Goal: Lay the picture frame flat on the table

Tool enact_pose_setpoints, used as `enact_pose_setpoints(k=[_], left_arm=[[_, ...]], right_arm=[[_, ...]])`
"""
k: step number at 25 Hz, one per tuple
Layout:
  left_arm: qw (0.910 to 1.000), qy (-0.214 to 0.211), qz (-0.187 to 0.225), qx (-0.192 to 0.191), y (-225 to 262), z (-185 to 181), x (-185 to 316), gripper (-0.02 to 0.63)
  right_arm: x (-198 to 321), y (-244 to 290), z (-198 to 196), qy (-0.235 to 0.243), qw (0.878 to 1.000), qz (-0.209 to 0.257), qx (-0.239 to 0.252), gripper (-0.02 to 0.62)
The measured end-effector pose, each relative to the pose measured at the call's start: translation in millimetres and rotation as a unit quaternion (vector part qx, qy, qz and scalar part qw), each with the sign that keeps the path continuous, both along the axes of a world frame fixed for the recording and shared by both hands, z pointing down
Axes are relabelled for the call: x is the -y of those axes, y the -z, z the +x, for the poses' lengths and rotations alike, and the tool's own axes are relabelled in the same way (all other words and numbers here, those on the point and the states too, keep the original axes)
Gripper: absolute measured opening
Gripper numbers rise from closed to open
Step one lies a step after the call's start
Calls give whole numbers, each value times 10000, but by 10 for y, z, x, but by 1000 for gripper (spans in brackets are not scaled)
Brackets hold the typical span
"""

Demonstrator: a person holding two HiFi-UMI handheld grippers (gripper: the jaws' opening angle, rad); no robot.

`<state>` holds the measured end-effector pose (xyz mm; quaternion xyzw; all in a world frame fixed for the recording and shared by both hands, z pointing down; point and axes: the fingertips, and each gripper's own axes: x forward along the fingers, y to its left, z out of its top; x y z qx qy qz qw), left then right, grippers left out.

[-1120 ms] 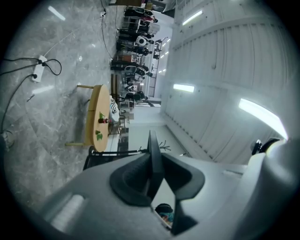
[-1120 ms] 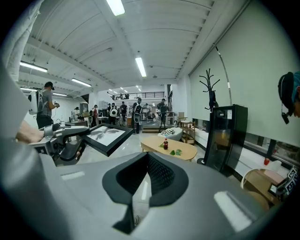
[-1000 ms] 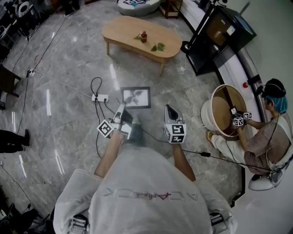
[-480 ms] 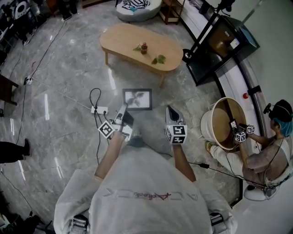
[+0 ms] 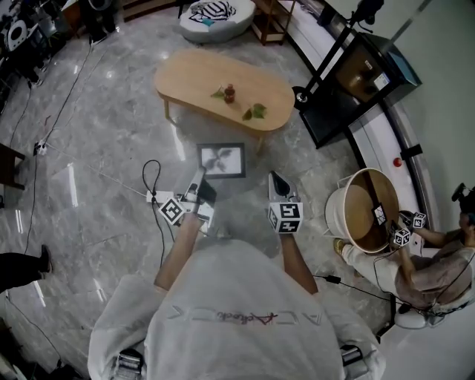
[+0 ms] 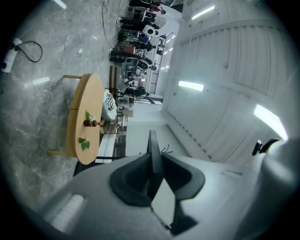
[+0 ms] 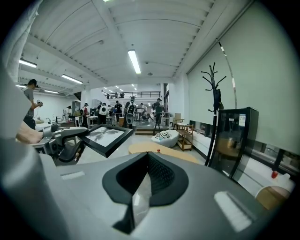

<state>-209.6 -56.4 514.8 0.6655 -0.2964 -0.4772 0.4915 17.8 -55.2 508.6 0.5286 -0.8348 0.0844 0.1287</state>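
Note:
The picture frame (image 5: 221,159), black-edged with a pale print, hangs level above the marble floor, short of the table. My left gripper (image 5: 199,178) is shut on its near left corner. In the left gripper view the frame (image 6: 152,143) shows edge-on, pinched between the jaws. The right gripper view shows the frame (image 7: 108,135) at the left, with the left gripper under it. My right gripper (image 5: 276,180) is beside the frame on its right, shut and holding nothing. The oval wooden table (image 5: 193,74) stands ahead, with a small red bottle (image 5: 230,93) and green leaves (image 5: 254,113) on it.
A power strip with a looped cable (image 5: 154,194) lies on the floor to the left. A black cabinet (image 5: 352,78) and a coat stand (image 7: 215,93) are at the right. A seated person works over a round tub (image 5: 364,211). A patterned pouf (image 5: 215,13) sits beyond the table.
I have walked toward the table, carrying both grippers and the held frame forward together. The power strip and cable now lie beside my left arm. The grip has not changed.

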Motion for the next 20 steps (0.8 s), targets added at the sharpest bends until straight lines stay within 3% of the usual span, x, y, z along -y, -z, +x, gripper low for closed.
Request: enact_pose_setpoints(k=[10,20], left_arm=[[9994,-343,-27,-19,-70,33,644,69],[9990,-449,-69,-19,-115,-26,645,69]], right_arm=[[496,-86,-2,-292,9995,-61,-42,4],[411,-170,-12,-460,9989,-127,-15,3]])
